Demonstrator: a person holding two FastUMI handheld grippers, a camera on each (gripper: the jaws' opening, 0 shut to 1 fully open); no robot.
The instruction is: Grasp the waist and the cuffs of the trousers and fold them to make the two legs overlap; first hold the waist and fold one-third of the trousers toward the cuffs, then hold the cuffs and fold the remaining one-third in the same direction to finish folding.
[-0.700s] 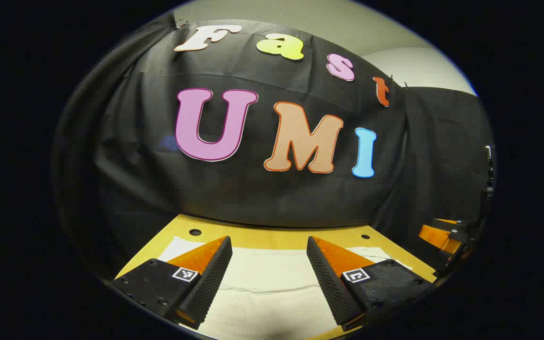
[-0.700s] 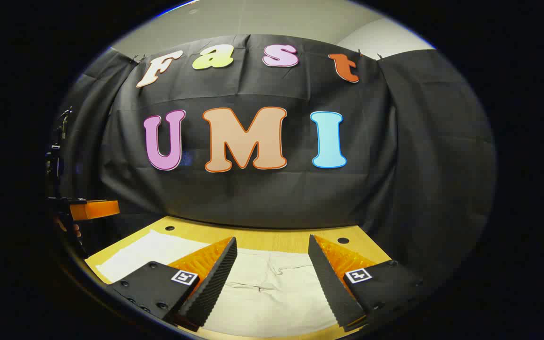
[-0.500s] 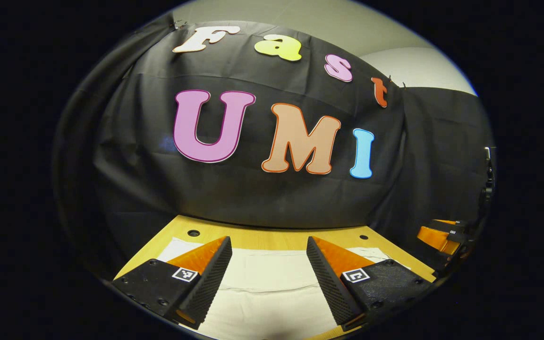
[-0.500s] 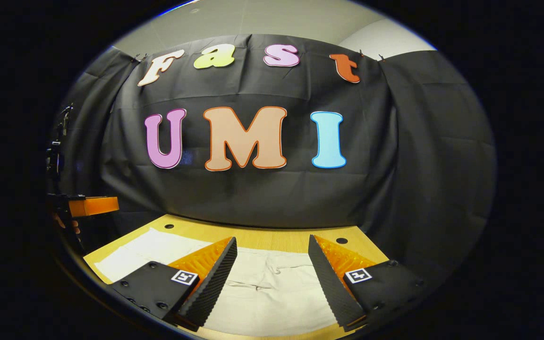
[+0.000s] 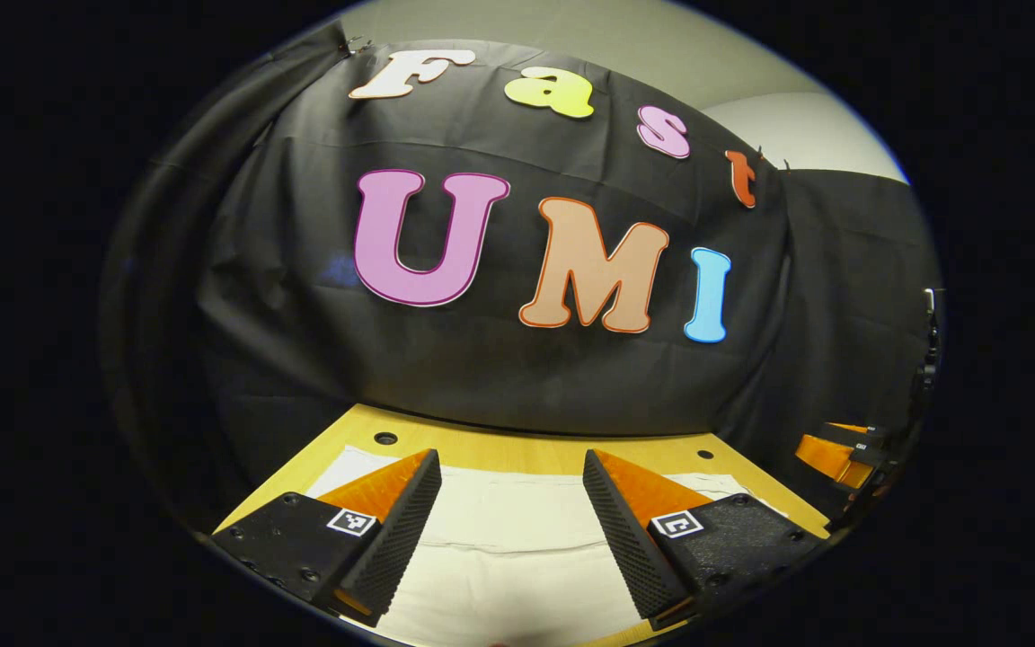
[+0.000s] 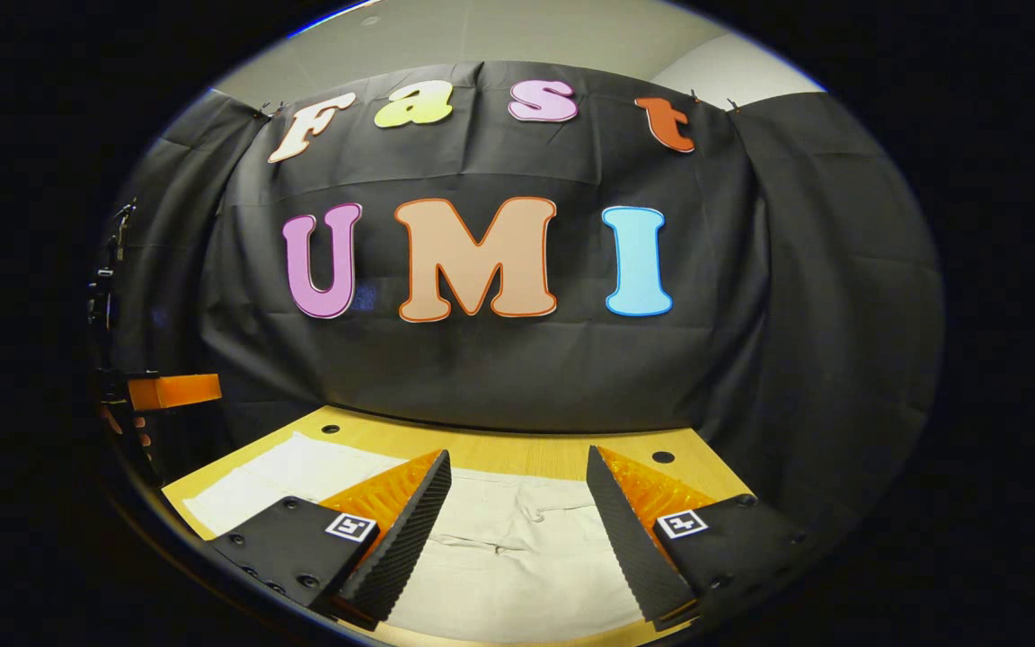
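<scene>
Wooden table (image 5: 517,449) against black cloth wall, pale trousers (image 5: 508,539) spread flat at 6 o'clock. Left gripper (image 5: 510,467) wide open, empty, above leg cloth. Right gripper (image 6: 517,467) same, over drawstring waist (image 6: 531,517), likely staged for first grasp.

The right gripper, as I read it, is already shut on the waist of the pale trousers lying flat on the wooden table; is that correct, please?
Not quite. The right gripper is open, not shut: in the right gripper view its fingers stand wide apart above the waist of the pale trousers, gripping nothing. The rest holds: the trousers lie flat on the wooden table.
</scene>
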